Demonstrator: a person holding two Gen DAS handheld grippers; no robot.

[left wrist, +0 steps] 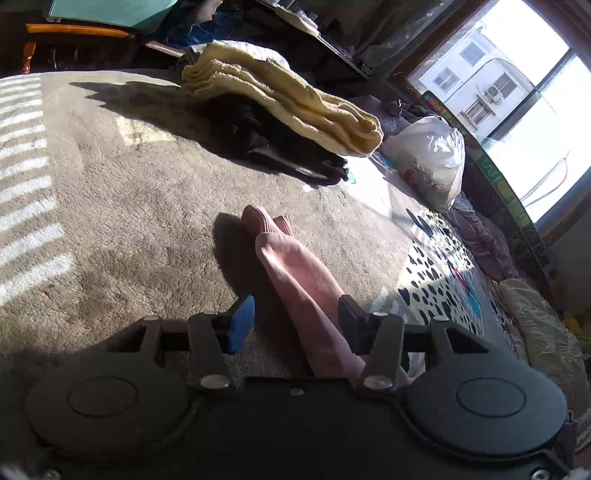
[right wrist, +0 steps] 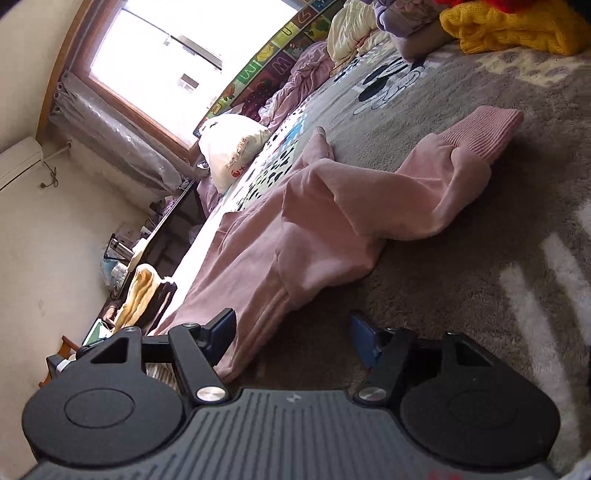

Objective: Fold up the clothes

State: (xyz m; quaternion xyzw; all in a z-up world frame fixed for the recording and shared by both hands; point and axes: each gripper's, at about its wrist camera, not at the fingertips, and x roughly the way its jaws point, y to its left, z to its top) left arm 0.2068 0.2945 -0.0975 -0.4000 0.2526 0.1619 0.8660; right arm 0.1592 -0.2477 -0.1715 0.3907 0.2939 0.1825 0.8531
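Note:
A pink sweatshirt (right wrist: 295, 229) lies spread on a grey plush blanket (right wrist: 461, 277), one sleeve with a ribbed cuff (right wrist: 491, 129) stretched to the right. In the left wrist view a pink sleeve (left wrist: 295, 280) runs between the fingers of my left gripper (left wrist: 295, 317), which stands open around it; its cuff (left wrist: 264, 221) points away. My right gripper (right wrist: 295, 328) is open over the sweatshirt's lower hem, its left finger (right wrist: 221, 325) touching the fabric, nothing clamped.
A folded yellow blanket (left wrist: 288, 96) rests on dark clothes (left wrist: 280, 140) at the far side. A white plastic bag (left wrist: 432, 158) sits by the window. A yellow knit garment (right wrist: 517, 26) and crumpled bedding (right wrist: 351, 33) lie at the far right.

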